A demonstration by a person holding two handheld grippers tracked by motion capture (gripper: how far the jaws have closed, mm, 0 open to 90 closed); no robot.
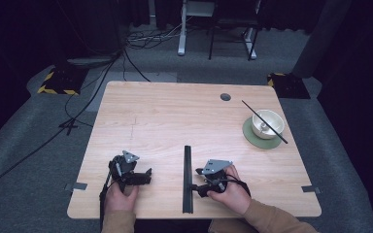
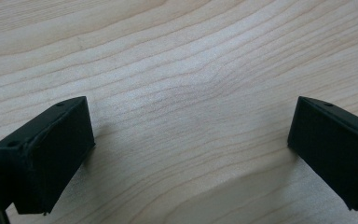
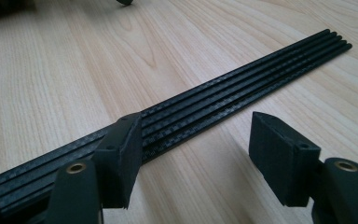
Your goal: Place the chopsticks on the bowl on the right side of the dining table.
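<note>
The black rods (image 1: 188, 179) are laid in a flat bundle at the lower middle of the table (image 1: 165, 111). They look stiff, light and slippery, best pinched across the near end. The right gripper (image 3: 191, 154) is spread wide beside them; the left gripper (image 2: 191, 149) is spread over bare wood.

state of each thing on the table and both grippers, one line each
left gripper: open, nothing between its jaws, low over bare wood
right gripper: open, one jaw over the rods, not closed on them
black rods: flat bundle lying side by side on the table, near the front edge
bowl: upright on the green coaster
green coaster: flat under the bowl
single rod: resting tilted across the bowl rim
table: bare wood
</note>
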